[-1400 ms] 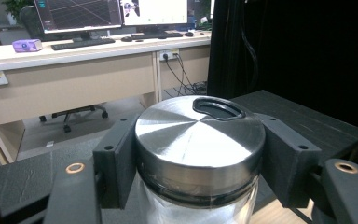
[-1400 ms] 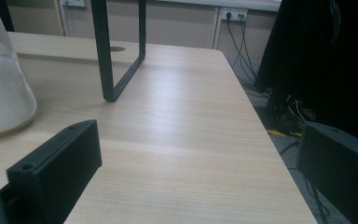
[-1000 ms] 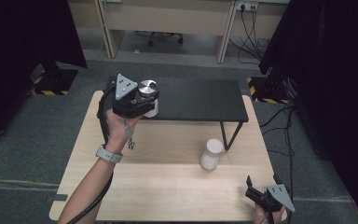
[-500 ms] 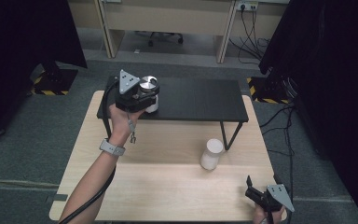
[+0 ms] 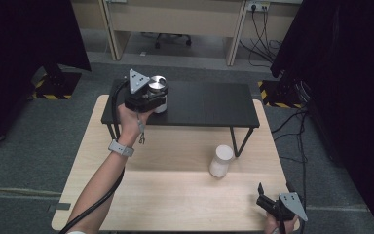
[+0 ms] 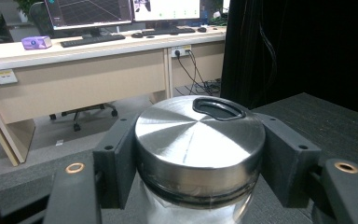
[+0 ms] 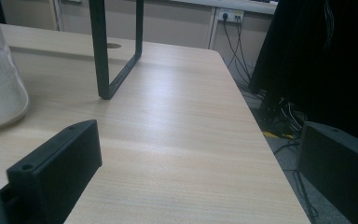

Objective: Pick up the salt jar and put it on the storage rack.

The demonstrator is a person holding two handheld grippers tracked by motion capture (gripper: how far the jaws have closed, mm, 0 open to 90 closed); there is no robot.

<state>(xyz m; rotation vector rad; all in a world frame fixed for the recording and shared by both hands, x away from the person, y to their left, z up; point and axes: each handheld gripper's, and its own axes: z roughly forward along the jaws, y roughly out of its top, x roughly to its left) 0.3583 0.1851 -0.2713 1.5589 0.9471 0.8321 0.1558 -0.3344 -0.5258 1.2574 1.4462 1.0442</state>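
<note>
- Fingers of the left gripper (image 5: pixel 157 95) were clamped on either side of a jar (image 6: pixel 199 154), pressing just under its steel lid (image 6: pixel 199 135).
- That jar stood, or hung just above, the far left part of a black shelf (image 5: pixel 209 105) that sat on the table (image 5: pixel 175 195); whether its base touched the shelf could not be told.
- The left hand (image 5: pixel 129 114) reached in from the near side, with the gripper's cable trailing along the forearm.
- The right gripper (image 5: pixel 265 201) waited at the near right corner of the table, its fingers (image 7: pixel 56 168) wide apart with nothing between them.
- A white jar (image 5: pixel 220 161) stood on the table near the shelf's right leg (image 7: pixel 100 51), well apart from both grippers.
- Judged from this, the steel-lidded jar was already at the shelf and gripped; letting it go there was not yet done.
- If both jars belonged on the shelf, the white one remained untouched, probably for the right gripper.
</note>
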